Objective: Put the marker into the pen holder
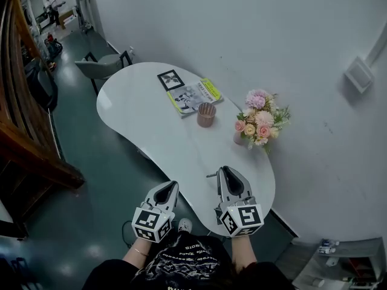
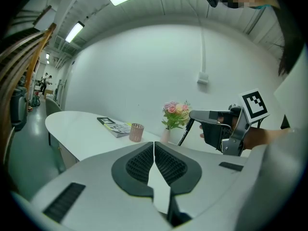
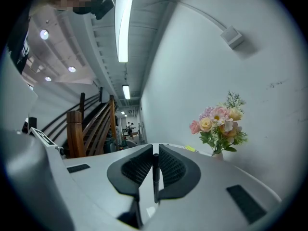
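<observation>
The pen holder [image 1: 206,114], a pinkish-brown cup, stands upright on the white table [image 1: 139,110] beside a book; it also shows in the left gripper view as the cup [image 2: 136,132]. My right gripper [image 1: 224,170] hovers over the table's near end, shut on a black marker [image 3: 155,174] that stands between its pads. From the left gripper view, that marker [image 2: 185,131] hangs slanted below the right gripper [image 2: 197,115]. My left gripper [image 1: 173,185] is held off the table's near edge, its jaws [image 2: 154,144] shut and empty.
A vase of pink and yellow flowers [image 1: 260,116] stands right of the pen holder, close to the wall. A book [image 1: 193,96] and a black-framed picture [image 1: 170,79] lie behind it. A chair [image 1: 103,65] sits at the table's far end. A wooden staircase [image 1: 24,132] rises at left.
</observation>
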